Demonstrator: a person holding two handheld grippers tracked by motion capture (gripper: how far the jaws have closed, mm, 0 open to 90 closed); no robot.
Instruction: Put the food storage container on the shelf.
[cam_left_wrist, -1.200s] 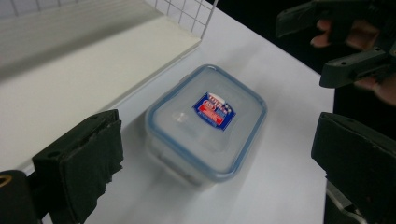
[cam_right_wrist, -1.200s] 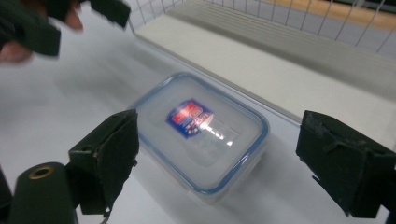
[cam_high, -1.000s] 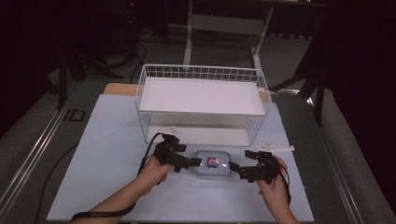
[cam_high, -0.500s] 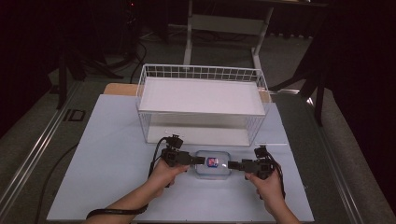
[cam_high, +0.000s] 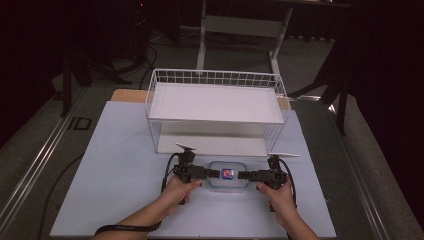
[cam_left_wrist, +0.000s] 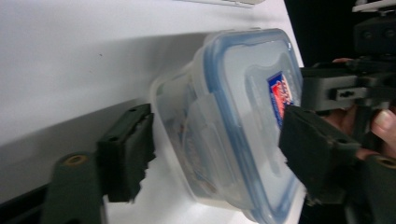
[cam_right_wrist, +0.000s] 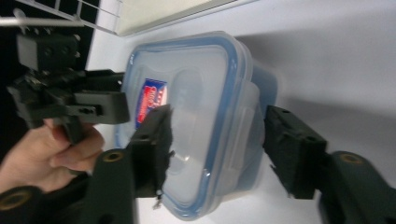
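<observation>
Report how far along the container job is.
Done: the left hand-held gripper and the right hand-held gripper are at opposite ends of the container. In hand: their jaws have just been closing with its ends between them; no firm clamp is visible yet. Left: grip and lift it, probably toward the basket; it sits on the table, lid on.

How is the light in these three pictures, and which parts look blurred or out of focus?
High view: the table is brightly lit, the room behind is nearly black, the picture is soft. Left gripper view: the container is fairly sharp, the near jaws are blurred, and it throws a shadow on the white surface. Right gripper view: mild blur, with a soft shadow beside the container.
</observation>
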